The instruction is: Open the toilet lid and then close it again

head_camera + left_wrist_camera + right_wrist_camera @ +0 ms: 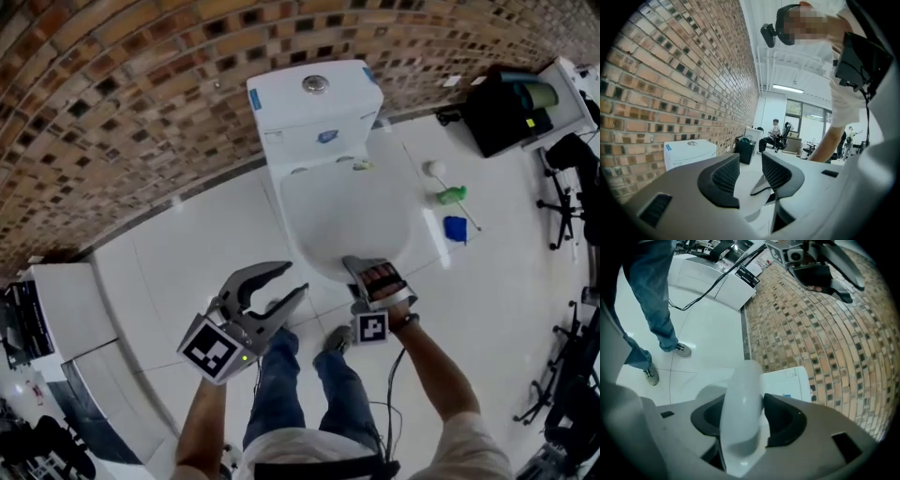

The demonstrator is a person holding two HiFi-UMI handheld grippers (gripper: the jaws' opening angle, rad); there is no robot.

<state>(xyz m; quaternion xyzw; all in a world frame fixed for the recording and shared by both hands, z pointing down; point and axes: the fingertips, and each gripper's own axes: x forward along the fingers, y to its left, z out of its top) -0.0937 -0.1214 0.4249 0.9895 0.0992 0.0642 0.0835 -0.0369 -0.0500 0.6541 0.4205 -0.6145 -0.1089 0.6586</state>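
**Lid down, right gripper at its front rim; lifting not visibly begun**

The white plastic toilet lid (347,220) lies flat on the bowl, its hinge end against the white ceramic cistern (314,103), which backs onto the brown brick wall (141,94).

The right gripper (375,274) sits at the lid's front edge and points down at it. In the right gripper view the rounded rim runs edge-on between the dark ribbed fingers (785,420). They stand parted, one on each side of it. The nearer pad is close against the plastic, but no firm clamp shows.

The left gripper (292,279) hangs over the white tiled floor (187,244), left of the bowl and apart from it. Its fingers (724,176) are spread, with nothing between them.

Progress, as a judgement: a lid lying down fits either the very start or the very end, and these views alone do not settle which. The straddling, unclamped posture reads more like a grasp being set up. On that reading nothing is done yet. Closing on the rim, swinging the lid up towards the cistern and lowering it again are all left.
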